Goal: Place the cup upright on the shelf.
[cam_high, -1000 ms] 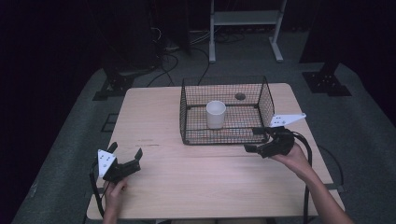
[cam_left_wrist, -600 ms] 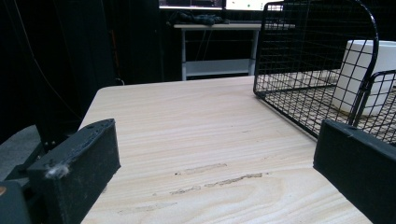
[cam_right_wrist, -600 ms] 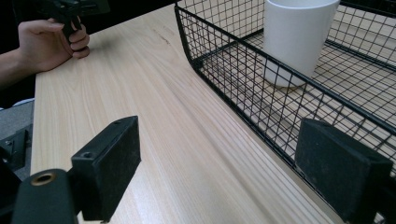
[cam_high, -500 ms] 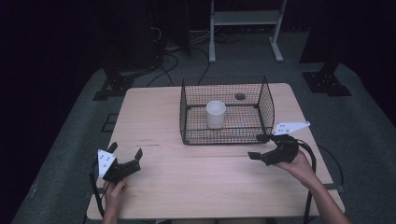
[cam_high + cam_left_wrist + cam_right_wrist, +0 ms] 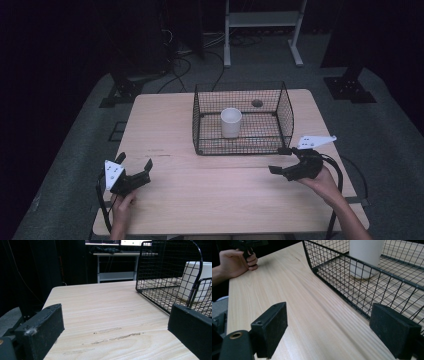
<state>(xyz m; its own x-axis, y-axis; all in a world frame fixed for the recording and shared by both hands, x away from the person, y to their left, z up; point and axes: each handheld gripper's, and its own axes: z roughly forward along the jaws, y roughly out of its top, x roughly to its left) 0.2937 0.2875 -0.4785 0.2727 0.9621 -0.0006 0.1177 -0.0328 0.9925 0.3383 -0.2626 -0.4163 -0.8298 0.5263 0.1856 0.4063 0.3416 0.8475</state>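
Your right tool (image 5: 278, 160) sits low over the wooden surface (image 5: 220, 190), just off the near right corner of the black wire basket (image 5: 243, 118). In the right gripper view its 2 jaws stand apart w/ bare wood between them; nothing held. They've just been closing a bit, w/ nothing between them. Basket's near wall runs just past the right-hand jaw there; can't tell if it touches.

Your left tool (image 5: 135, 167) rests at the near left of the surface, well apart from the basket. Jaws wide apart in the left gripper view, nothing gripped, only wood grain betw. them. Your left hand (image 5: 237, 262) shows far off in the right gripper view, wrapped round that tool's handle.

White cup (image 5: 231, 122) stands upright inside the basket, approx. mid-floor, clear of the walls. Seen thru the mesh from both tools (image 5: 197, 281) (image 5: 365, 257). Neither tool touches it.
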